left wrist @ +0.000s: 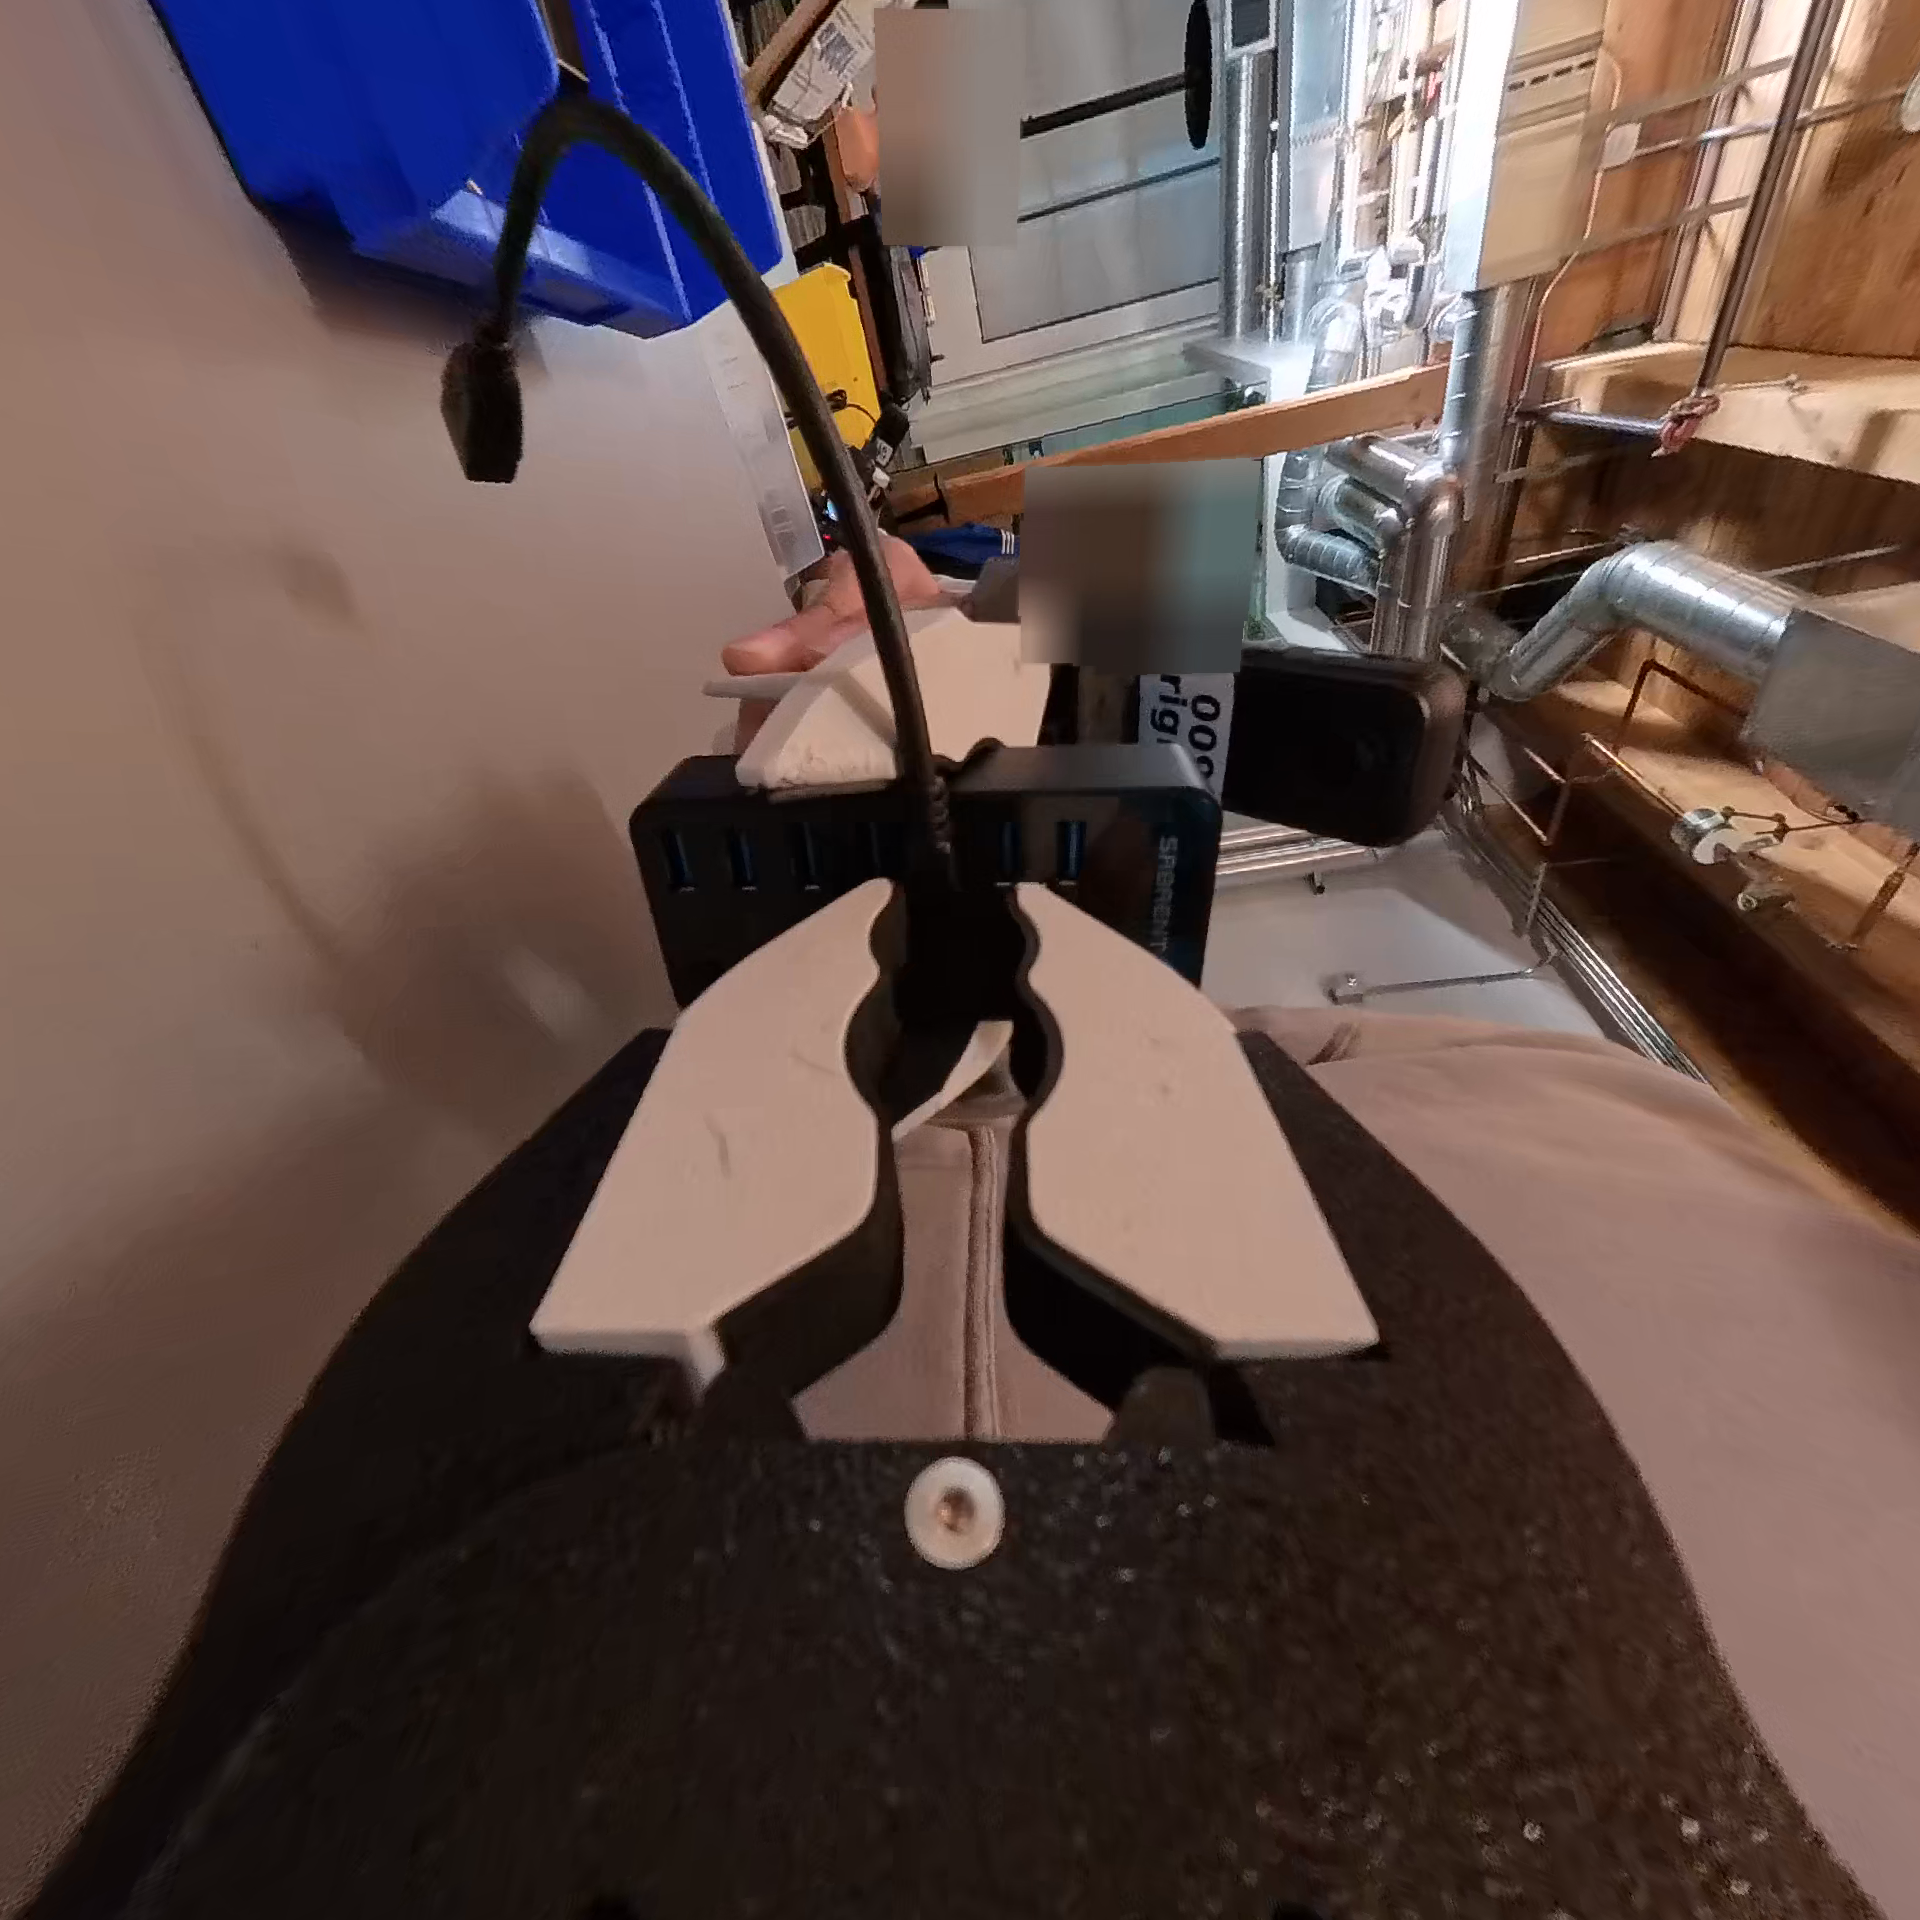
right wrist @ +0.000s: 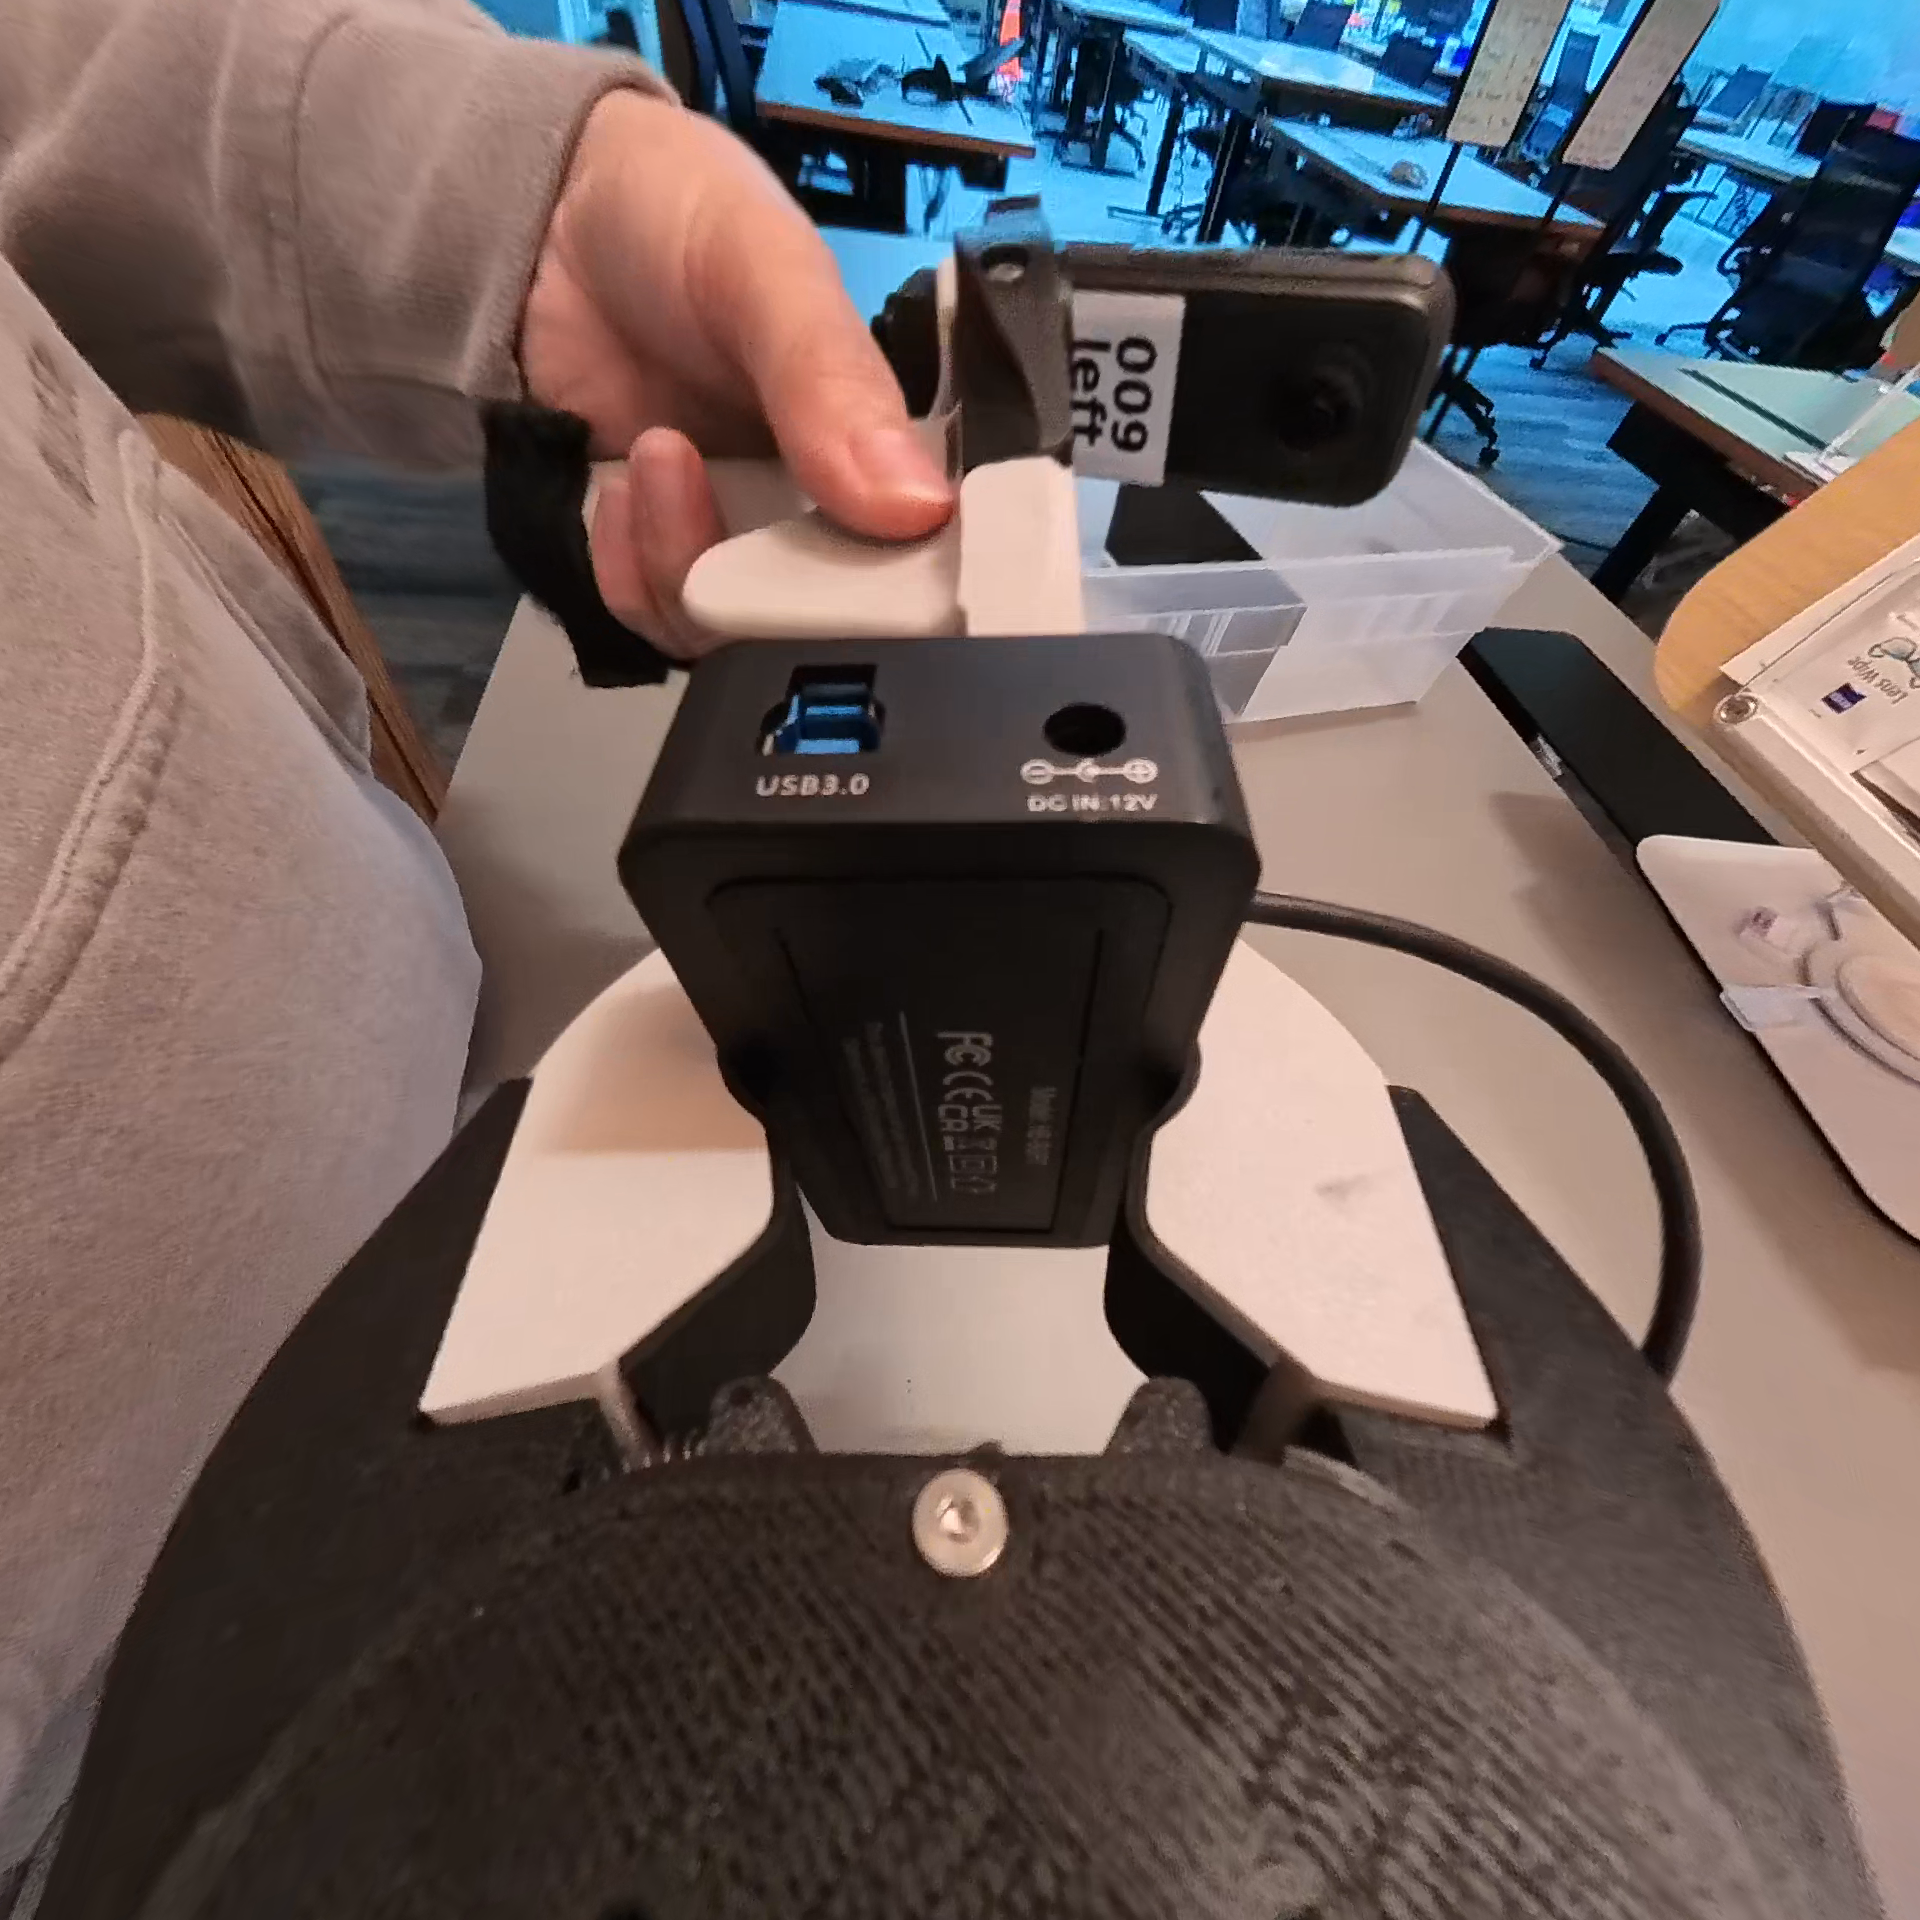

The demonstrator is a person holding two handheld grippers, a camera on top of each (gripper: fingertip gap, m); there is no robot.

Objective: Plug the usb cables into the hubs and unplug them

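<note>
In the left wrist view, my left gripper [left wrist: 951, 909] is shut on the plug of a black USB cable [left wrist: 831, 416], right in front of the port face of the black hub [left wrist: 1101, 904], which has several blue ports. I cannot tell whether the plug is seated in a port. The cable arches up, and its free connector [left wrist: 483, 410] hangs loose. In the right wrist view, my right gripper [right wrist: 961, 1049] is shut on the hub [right wrist: 935, 831] and holds it above the table. The hub's end face shows a blue port and a round socket. The left gripper [right wrist: 831, 592] is just behind the hub.
A blue bin [left wrist: 468, 135] and a yellow bin [left wrist: 826, 353] stand on the grey table [left wrist: 260, 727]. In the right wrist view, a clear plastic box [right wrist: 1351, 613] sits behind the hub. A white tray [right wrist: 1766, 935] with a white cable sits at the right, and a black cable [right wrist: 1621, 1060] curves beside the hub.
</note>
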